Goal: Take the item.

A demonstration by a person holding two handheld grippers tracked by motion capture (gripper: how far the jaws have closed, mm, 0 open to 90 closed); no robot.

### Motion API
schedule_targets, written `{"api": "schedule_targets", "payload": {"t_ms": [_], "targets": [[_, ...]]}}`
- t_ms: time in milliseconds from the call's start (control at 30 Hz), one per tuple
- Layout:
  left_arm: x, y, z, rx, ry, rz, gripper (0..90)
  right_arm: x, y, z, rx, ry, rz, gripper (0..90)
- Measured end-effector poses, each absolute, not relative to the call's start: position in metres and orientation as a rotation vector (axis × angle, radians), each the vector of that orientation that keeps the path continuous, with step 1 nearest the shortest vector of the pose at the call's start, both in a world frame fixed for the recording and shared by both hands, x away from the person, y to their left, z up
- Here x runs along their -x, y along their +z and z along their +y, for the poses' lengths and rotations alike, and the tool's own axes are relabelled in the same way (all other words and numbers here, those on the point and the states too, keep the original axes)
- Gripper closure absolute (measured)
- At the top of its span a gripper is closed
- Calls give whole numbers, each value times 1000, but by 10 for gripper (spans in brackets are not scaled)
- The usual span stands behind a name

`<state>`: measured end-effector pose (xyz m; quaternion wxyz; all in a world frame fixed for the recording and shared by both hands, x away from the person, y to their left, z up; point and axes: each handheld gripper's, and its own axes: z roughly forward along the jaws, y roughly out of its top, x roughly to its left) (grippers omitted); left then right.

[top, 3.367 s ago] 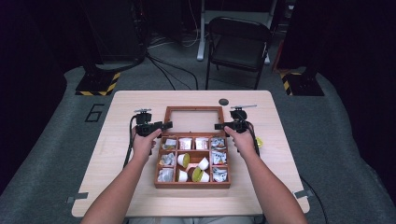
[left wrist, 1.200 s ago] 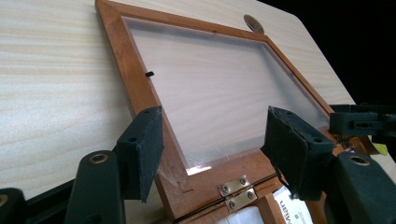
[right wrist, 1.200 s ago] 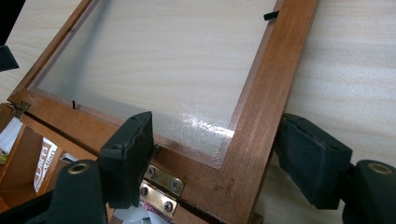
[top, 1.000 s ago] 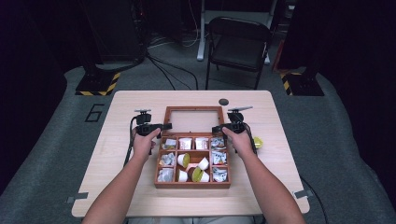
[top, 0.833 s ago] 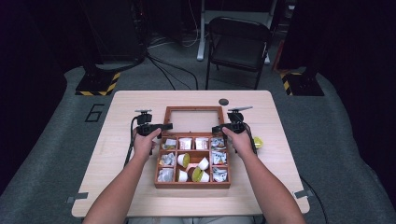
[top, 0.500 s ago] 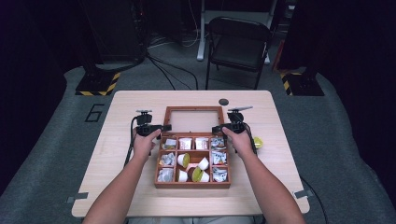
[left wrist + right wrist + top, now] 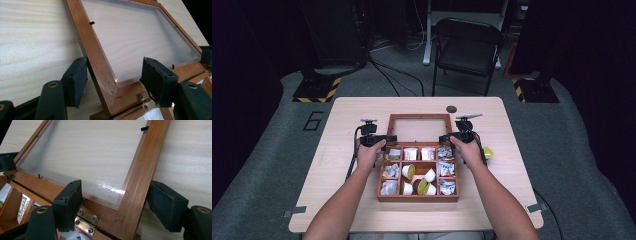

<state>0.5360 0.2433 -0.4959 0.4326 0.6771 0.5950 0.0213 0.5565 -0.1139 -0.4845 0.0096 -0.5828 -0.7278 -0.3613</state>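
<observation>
Grippers are standing at the two hinge-side corners of the opened lid of a wooden compartment box on the light wood table. In the high view the lid is lying back flat on the table beyond the box, its clear panel showing the tabletop through it.

Left gripper: its jaws are standing apart, straddling the near corner of the lid frame. In the left gripper view the left-hand pad is sitting close against the outer edge of the frame (whether it is actually pressing cannot be told), while the right-hand pad is hovering over the frame's hinge-side rail, clear of the wood. A brass hinge is lying just below and inside that pad.

Right gripper: its jaws are also standing apart, bracketing the opposite lid corner. In the right gripper view the right-hand pad is sitting just outside the frame rail with a visible gap, and the left-hand pad is resting above a second brass hinge, over the inner rail.

Nearer the person than both grippers, the box compartments are holding wrapped sachets and small cups. A yellow-green item is lying on the table just outside the right hand. A small dark disc is lying beyond the right gripper.
</observation>
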Motion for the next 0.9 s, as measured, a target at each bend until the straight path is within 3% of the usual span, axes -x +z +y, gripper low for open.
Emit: {"api": "schedule_targets", "payload": {"t_ms": [467,900], "targets": [[-538,-502,241,-1661,4,1509,361,-557,-485,-113,1825,-1127,-2266,276],[-538,-500,240,-1680,36,1495,361,-557,-484,-113,1824,-1128,-2275,276]]}}
